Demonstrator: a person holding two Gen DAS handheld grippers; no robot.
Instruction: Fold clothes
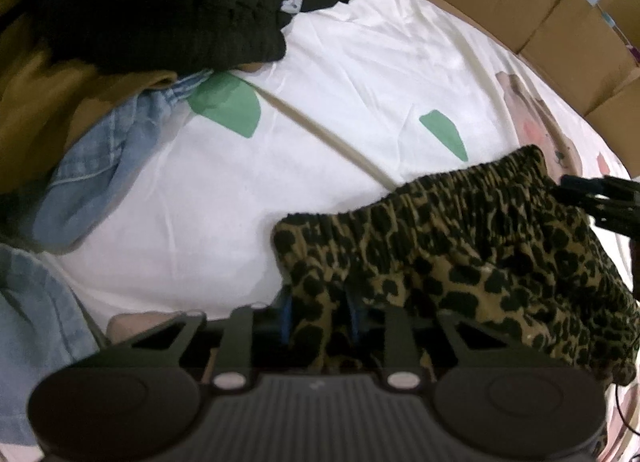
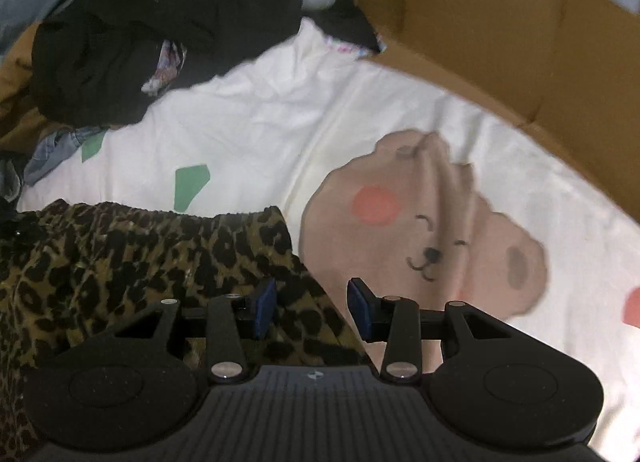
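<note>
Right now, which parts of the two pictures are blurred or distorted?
Left wrist view: the leopard-print garment looks soft, fisheye bends the cardboard boxes, and the white sheet is nearly overexposed. Right wrist view: the bear print is smeared, the dark clothes pile lacks detail.

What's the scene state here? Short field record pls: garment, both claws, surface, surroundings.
garment: leopard-print piece, elastic waistband up, partly lifted off the sheet
left claw: shut on leopard-print piece, cloth bunched between its blue pads
right claw: open, blue pads apart, over the garment's edge, gripping nothing
surface: white sheet with bear print
pile: black clothes and denim at far left
edge: cardboard boxes
</note>
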